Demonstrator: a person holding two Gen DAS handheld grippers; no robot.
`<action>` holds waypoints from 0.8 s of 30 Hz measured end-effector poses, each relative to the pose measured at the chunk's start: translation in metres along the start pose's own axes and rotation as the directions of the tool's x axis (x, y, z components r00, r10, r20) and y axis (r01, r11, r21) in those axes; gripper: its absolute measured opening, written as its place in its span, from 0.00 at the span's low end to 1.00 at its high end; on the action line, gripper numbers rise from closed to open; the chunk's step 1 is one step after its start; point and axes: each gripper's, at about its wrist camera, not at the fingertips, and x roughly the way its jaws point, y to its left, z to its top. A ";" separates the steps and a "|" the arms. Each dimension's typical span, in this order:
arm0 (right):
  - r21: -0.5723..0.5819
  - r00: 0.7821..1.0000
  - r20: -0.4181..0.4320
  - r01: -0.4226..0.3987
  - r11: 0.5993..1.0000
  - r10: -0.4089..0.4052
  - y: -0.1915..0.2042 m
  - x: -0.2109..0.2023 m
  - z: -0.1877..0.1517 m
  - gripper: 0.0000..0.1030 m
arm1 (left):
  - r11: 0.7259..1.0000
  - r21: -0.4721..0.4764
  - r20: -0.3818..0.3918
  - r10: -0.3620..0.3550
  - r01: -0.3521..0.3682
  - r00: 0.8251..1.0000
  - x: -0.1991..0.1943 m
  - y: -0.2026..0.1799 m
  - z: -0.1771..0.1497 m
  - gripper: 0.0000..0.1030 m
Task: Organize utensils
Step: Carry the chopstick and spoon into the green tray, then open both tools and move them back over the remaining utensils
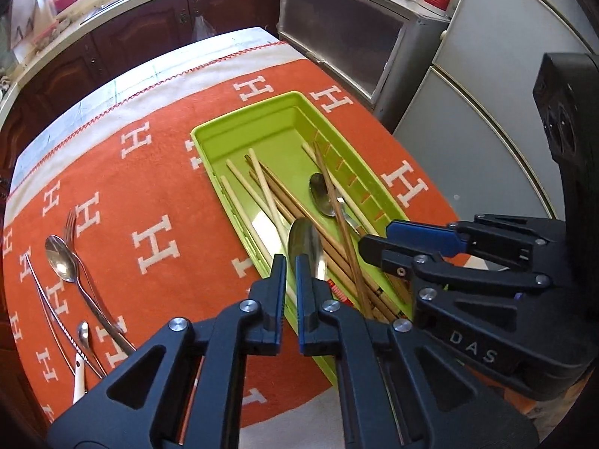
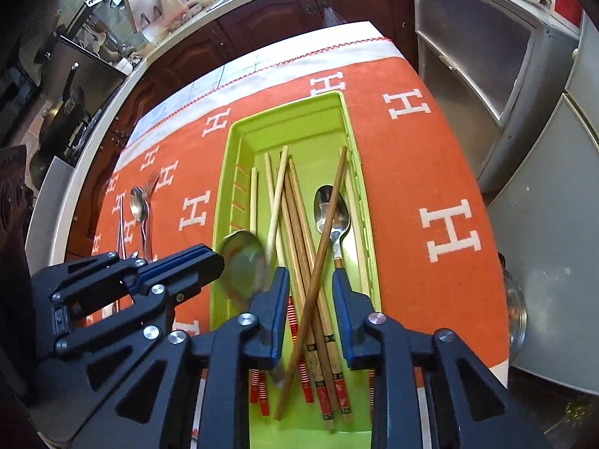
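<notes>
Gripping spoon (image 1: 305,247) — left claw (image 1: 291,273); bowl forward along tray (image 1: 239,119) — right claw (image 2: 310,280) open.

The left gripper (image 1: 291,273) fills the lower centre of its own view, its two blue-padded fingers (image 1: 277,292) drawn close with only a narrow gap between them. In the right wrist view it enters from the lower left. The right gripper (image 2: 310,295) sits at the bottom centre of its own view, jaws spread wide apart. In the left view it reaches in from the right edge, pointing left.
</notes>
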 end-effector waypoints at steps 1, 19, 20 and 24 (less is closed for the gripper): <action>0.002 1.000 0.004 -0.001 1.000 0.001 0.002 -0.001 -0.001 0.24 | 1.000 0.001 0.002 0.004 -0.004 1.000 -0.002 0.000 -0.001 0.02; -0.065 0.992 0.113 0.068 0.996 -0.061 0.054 -0.041 -0.025 0.51 | 0.996 -0.040 0.086 0.089 -0.086 0.992 -0.072 0.027 -0.037 0.30; -0.064 0.992 0.111 0.069 0.996 -0.061 0.057 -0.043 -0.028 0.52 | 0.994 -0.047 0.092 0.100 -0.096 0.991 -0.077 0.029 -0.039 0.33; -0.073 0.993 0.105 0.068 0.995 -0.060 0.067 -0.049 -0.036 0.58 | 0.991 -0.079 0.138 0.118 -0.107 0.983 -0.099 0.040 -0.053 0.43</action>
